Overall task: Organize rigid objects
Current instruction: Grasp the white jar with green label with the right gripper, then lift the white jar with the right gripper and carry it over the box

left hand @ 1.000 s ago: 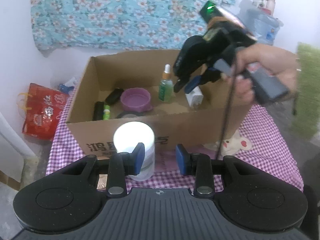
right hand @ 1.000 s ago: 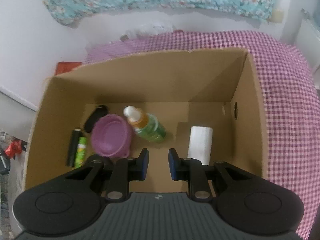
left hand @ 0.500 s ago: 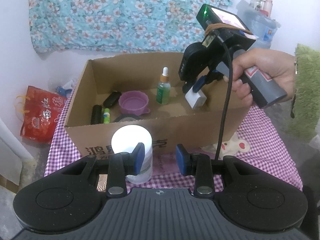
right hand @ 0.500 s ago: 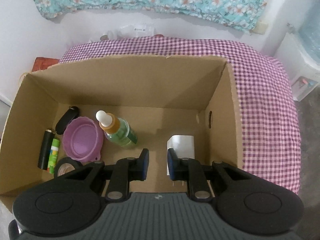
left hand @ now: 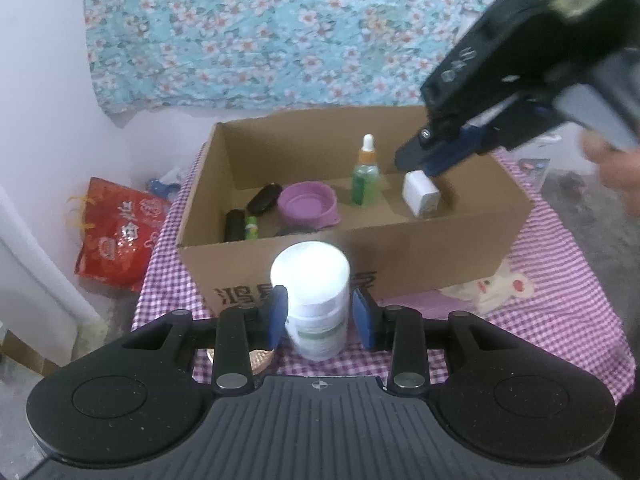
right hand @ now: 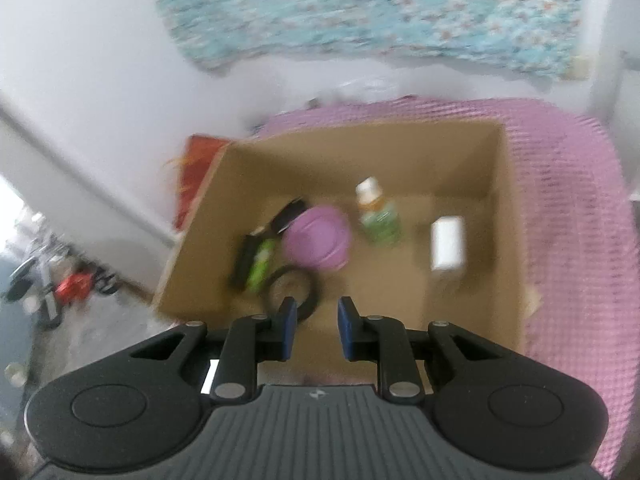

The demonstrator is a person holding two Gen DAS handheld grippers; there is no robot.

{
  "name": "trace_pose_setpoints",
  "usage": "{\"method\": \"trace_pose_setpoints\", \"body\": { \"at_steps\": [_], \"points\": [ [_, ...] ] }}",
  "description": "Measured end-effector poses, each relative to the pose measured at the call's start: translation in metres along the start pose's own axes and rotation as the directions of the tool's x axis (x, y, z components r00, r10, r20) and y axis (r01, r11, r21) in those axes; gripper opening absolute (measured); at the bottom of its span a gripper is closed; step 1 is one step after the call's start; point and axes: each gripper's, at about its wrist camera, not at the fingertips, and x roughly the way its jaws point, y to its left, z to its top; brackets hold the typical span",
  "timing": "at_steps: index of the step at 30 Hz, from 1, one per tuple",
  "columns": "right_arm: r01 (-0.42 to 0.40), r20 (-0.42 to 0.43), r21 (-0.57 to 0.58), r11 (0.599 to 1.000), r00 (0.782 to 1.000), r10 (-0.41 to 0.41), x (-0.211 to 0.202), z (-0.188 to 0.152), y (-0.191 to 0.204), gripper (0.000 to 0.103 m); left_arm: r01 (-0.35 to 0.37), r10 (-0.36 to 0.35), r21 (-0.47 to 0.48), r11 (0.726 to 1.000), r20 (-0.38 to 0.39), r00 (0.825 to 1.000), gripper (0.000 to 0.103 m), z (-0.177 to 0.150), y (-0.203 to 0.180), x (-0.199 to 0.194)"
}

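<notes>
Left wrist | white bottle (left hand: 316,300) upright, long axis vertical, cap up

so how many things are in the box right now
6 visible: black case and black and green tubes at left, purple bowl, black ring near the front wall, dropper bottle, white block at right. More may be hidden.

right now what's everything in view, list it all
cardboard box: 1, brown, on checked cloth
white bottle: 1, in front of box, between left jaws
dropper bottle: 1, green, upright in box
bowl: 1, purple, in box
white block: 1, box right side
black and green tubes: 2, box left side
black ring: 1, box near wall
red bag: 1, floor
left gripper: jaws opening around bottle
right gripper: jaws opening, empty
</notes>
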Motion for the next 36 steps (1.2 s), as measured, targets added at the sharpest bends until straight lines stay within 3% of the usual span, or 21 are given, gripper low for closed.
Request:
{"method": "trace_pose_setpoints", "body": {
  "at_steps": [2, 6, 22, 36],
  "points": [
    [-0.045, -0.02, -0.005, 0.999, 0.999, 0.045, -0.003, -0.013, 0.009, 0.026, -0.009, 0.009, 0.001, 1.0, -0.004, 1.0, 0.038, -0.001, 0.001, 0.003],
    [-0.109, -0.054, 0.013, 0.994, 0.992, 0.11, 0.002, -0.031, 0.023, 0.05, -0.019, 0.019, 0.006, 1.0, -0.018, 1.0, 0.041, -0.001, 0.001, 0.009],
    [-0.154, -0.082, 0.129, 0.98, 0.983, 0.166, 0.057, -0.05, 0.03, 0.05, 0.024, -0.029, -0.059, 0.998, -0.08, 0.996, 0.047, 0.004, 0.01, 0.036],
    [-0.157, -0.071, 0.158, 0.975, 0.983, 0.17, 0.061, -0.054, 0.027, 0.047, 0.036, -0.048, -0.11, 0.993, -0.103, 0.994, 0.049, 0.009, 0.012, 0.038]
  ]
}}
